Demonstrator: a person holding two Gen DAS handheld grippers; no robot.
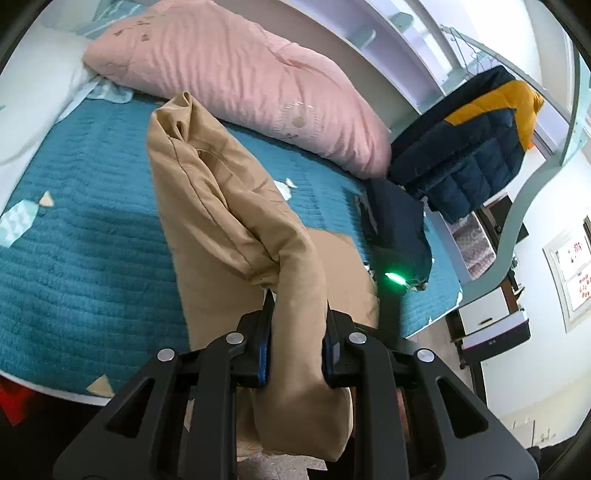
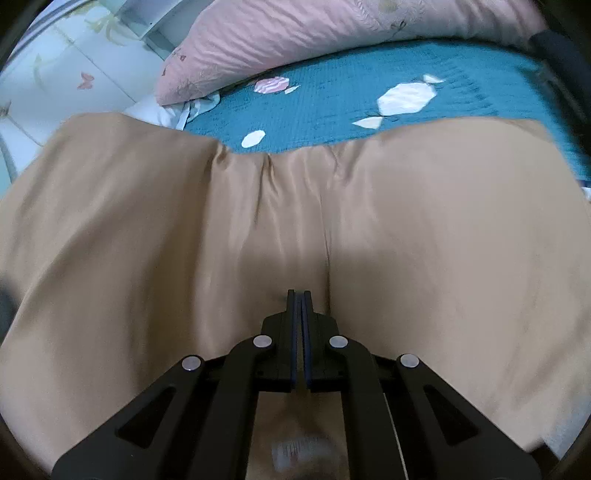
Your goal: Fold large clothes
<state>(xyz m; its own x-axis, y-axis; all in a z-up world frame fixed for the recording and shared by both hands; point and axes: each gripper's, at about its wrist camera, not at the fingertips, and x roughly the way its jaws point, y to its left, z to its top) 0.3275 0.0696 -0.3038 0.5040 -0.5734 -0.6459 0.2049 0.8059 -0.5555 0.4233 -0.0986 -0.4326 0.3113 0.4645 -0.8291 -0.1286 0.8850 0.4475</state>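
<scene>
A large tan padded garment (image 1: 221,206) lies on the teal bed cover (image 1: 81,236). In the left wrist view my left gripper (image 1: 298,302) is shut on a thick bunched fold of it, which runs between the jaws and hangs down past them. In the right wrist view the same tan garment (image 2: 424,221) is spread wide below my right gripper (image 2: 299,293). Its jaws are pressed together on the cloth's near edge, with creases running away from the tips.
A pink quilt (image 1: 236,74) lies along the back of the bed and also shows in the right wrist view (image 2: 295,33). A navy and yellow puffer jacket (image 1: 469,147) hangs at the bed's right end. The bed edge and floor lie to the right.
</scene>
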